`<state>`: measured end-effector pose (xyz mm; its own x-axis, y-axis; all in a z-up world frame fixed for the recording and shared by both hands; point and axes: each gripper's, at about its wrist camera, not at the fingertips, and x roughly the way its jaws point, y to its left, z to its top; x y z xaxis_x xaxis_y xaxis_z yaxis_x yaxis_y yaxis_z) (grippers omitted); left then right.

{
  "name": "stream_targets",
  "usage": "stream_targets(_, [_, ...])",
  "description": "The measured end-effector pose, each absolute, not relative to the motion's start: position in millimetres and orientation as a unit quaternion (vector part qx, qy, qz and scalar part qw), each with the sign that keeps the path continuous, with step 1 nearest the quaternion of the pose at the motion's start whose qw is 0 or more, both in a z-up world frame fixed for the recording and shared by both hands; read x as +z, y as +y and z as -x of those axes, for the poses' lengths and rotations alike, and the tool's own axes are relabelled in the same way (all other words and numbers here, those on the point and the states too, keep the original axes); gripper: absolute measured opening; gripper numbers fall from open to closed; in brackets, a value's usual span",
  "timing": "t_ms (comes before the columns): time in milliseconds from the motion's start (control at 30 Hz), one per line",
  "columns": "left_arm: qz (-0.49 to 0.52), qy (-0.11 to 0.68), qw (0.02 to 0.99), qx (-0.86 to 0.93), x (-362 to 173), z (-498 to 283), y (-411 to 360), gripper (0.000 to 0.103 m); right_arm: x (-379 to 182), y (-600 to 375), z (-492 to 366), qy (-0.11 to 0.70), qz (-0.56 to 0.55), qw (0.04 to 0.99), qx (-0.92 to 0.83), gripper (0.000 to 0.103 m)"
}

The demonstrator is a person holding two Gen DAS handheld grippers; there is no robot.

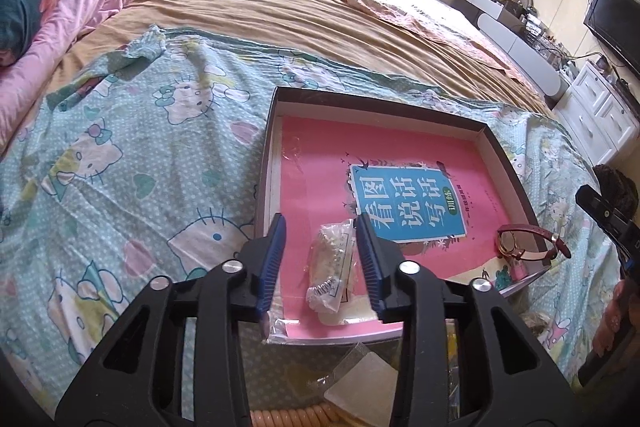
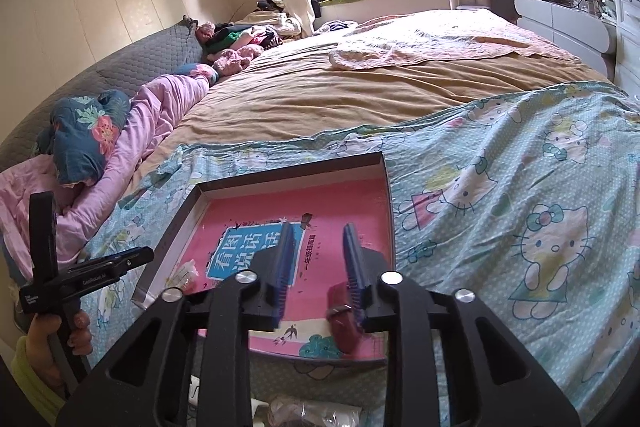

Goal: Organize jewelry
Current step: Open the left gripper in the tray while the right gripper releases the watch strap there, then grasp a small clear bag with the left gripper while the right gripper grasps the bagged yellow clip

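Risk: left gripper (image 1: 320,247), jaws apart astride bagged jewelry (image 1: 330,259), may crumple it; right gripper (image 2: 318,259), also apart, may knock watch (image 1: 528,241) off tray (image 1: 268,155) edge.

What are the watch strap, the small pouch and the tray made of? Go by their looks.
Watch strap: dark red, smooth, likely leather or imitation; the case looks like rose-gold metal.
Small pouch: clear crinkled plastic film, glossy, with a pale beaded piece inside.
Tray: probably cardboard, thin dark walls, white inside, matte; a glossy pink book cover lines it.
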<state>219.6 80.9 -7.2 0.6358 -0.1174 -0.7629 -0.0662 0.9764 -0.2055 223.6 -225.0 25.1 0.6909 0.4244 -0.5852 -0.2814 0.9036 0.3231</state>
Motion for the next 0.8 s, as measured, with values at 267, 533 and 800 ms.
stream_targets(267, [0.112, 0.413, 0.904, -0.007, 10, -204, 86, 0.052, 36, -232, -197, 0.323, -0.109, 0.92, 0.196, 0.06])
stream_targets(533, [0.111, 0.39, 0.914, -0.006, 29, -190, 87, 0.077, 44, -233, -182, 0.318, -0.108, 0.919, 0.205, 0.071])
stream_targets(800, [0.119, 0.38, 0.917, -0.006, 39, -176, 92, 0.089, 52, -229, -169, 0.314, -0.103, 0.918, 0.218, 0.075])
